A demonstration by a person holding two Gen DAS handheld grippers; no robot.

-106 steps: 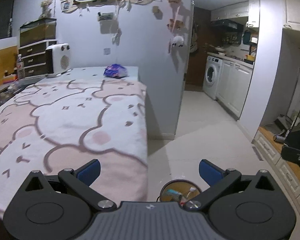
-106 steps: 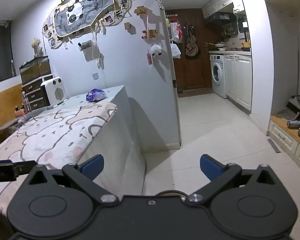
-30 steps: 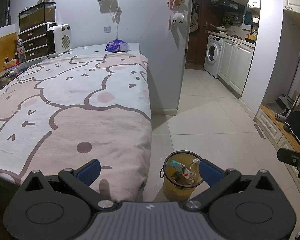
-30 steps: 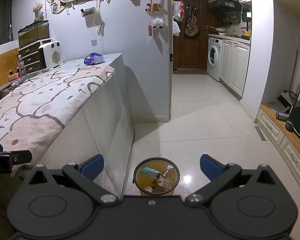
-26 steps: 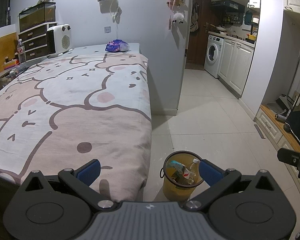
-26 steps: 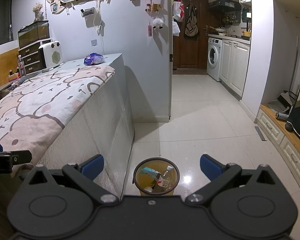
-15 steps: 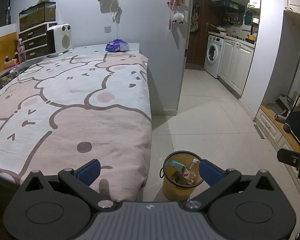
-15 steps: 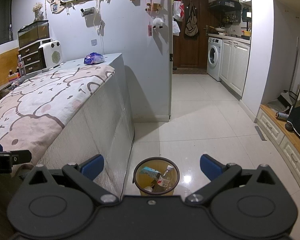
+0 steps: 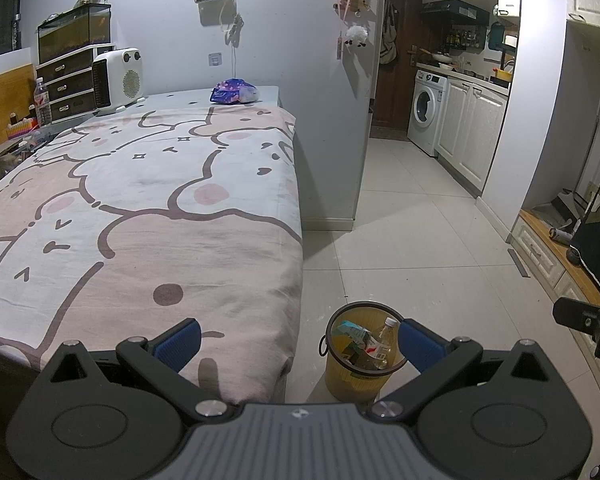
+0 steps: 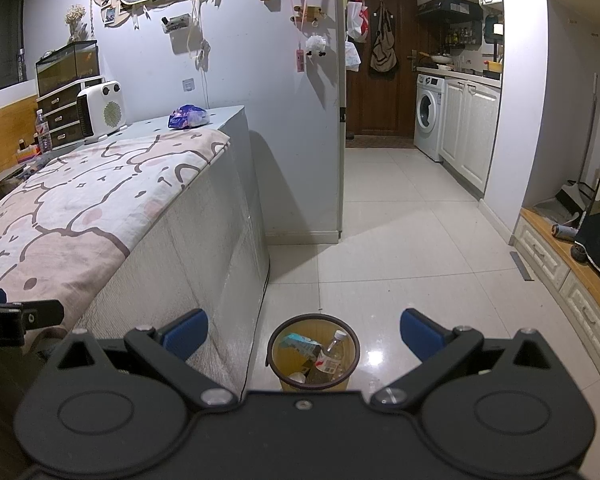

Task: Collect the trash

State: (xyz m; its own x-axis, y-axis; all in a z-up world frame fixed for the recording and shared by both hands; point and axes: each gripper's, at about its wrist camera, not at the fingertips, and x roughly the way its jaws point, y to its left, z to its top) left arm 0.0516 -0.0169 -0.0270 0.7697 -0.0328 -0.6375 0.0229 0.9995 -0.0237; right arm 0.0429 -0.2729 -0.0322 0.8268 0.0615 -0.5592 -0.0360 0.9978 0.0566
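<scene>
A yellow trash bin (image 9: 360,376) stands on the floor by the table's near corner, holding a bottle, a carton and other scraps; it also shows in the right wrist view (image 10: 314,350). A purple snack bag (image 9: 234,91) lies at the table's far end, also in the right wrist view (image 10: 189,116). My left gripper (image 9: 298,340) is open and empty above the table's near edge and the bin. My right gripper (image 10: 304,330) is open and empty above the bin.
A table with a pink bear-print cloth (image 9: 140,200) fills the left. A white heater (image 9: 118,76) and drawers (image 9: 70,80) stand at its far left. Tiled floor (image 10: 400,248) leads to a washing machine (image 10: 430,114). A low wooden bench (image 10: 572,256) runs along the right.
Since 3.5 s ago both grippers have tilted down, bringing the bin into full view. Over the last second nothing has visibly moved.
</scene>
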